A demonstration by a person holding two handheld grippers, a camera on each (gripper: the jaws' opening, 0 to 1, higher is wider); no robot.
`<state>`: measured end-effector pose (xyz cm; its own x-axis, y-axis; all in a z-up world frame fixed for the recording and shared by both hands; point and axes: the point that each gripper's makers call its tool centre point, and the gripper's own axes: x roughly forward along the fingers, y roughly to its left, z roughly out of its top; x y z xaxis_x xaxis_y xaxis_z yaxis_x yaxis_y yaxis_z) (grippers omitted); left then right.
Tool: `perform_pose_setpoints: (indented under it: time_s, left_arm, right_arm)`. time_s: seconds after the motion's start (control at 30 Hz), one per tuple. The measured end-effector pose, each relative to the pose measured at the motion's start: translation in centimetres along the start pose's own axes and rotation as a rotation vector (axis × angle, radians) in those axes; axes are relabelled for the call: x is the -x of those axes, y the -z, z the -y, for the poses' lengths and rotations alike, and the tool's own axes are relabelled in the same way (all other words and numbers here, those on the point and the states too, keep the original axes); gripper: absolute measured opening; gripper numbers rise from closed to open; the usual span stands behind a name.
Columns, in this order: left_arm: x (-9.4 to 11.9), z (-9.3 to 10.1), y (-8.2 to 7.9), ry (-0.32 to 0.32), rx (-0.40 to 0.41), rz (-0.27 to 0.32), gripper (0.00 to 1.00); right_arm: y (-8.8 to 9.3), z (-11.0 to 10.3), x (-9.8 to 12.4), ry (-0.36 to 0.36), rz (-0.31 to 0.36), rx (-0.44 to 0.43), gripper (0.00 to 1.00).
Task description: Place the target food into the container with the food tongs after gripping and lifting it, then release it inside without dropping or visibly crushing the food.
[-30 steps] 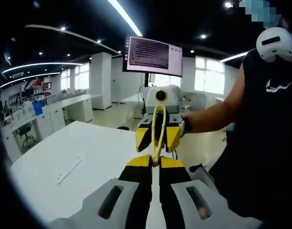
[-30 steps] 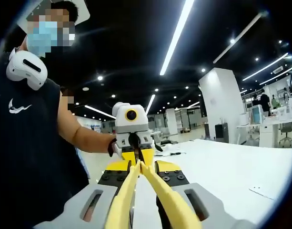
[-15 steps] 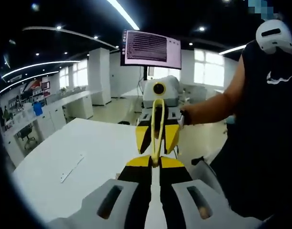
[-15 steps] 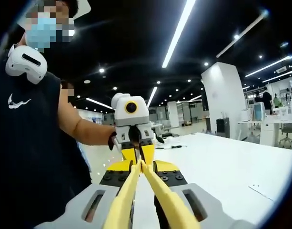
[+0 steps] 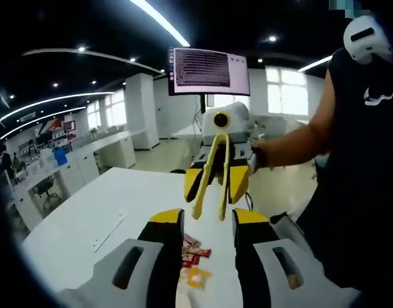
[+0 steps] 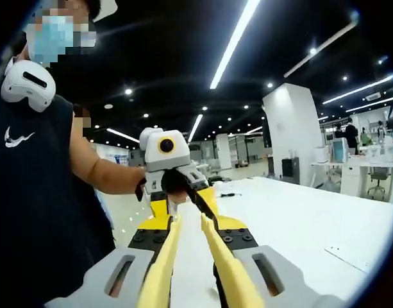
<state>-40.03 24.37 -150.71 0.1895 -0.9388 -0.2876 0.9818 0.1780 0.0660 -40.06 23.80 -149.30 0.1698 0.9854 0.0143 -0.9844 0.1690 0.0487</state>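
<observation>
No readable text anywhere. Rows of small lines on the monitor in the left gripper view, too fine to make out. A white swoosh logo, wordless, on the person's dark sleeveless shirt, seen again in the right gripper view. Red lettering or a sign on the far wall at the left of the left gripper view, blurred beyond reading. Small red and yellow packets on the table, print illegible.
</observation>
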Motion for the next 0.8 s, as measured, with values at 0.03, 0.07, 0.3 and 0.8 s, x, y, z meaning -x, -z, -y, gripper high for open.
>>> perform_pose_setpoints:
  time_s: [0.03,0.07,0.3,0.8]
  left_arm:
    - [0.1,-0.3,0.1,-0.017,-0.002,-0.001,0.45]
    - [0.2,-0.6,0.2,-0.03,-0.001,0.005,0.52]
    - [0.9,-2.0,1.3,-0.114,-0.036,-0.012,0.97]
    - [4.7,-3.8,8.3,-0.321,-0.017,-0.034,0.99]
  right_arm:
    - [0.1,0.2,0.1,0.01,-0.011,0.014,0.24]
    - [0.1,0.2,0.2,0.011,-0.009,0.013,0.24]
    - [0.1,1.3,1.0,0.064,-0.021,0.028,0.25]
    - [2.0,2.2,2.8,0.152,-0.103,0.061,0.27]
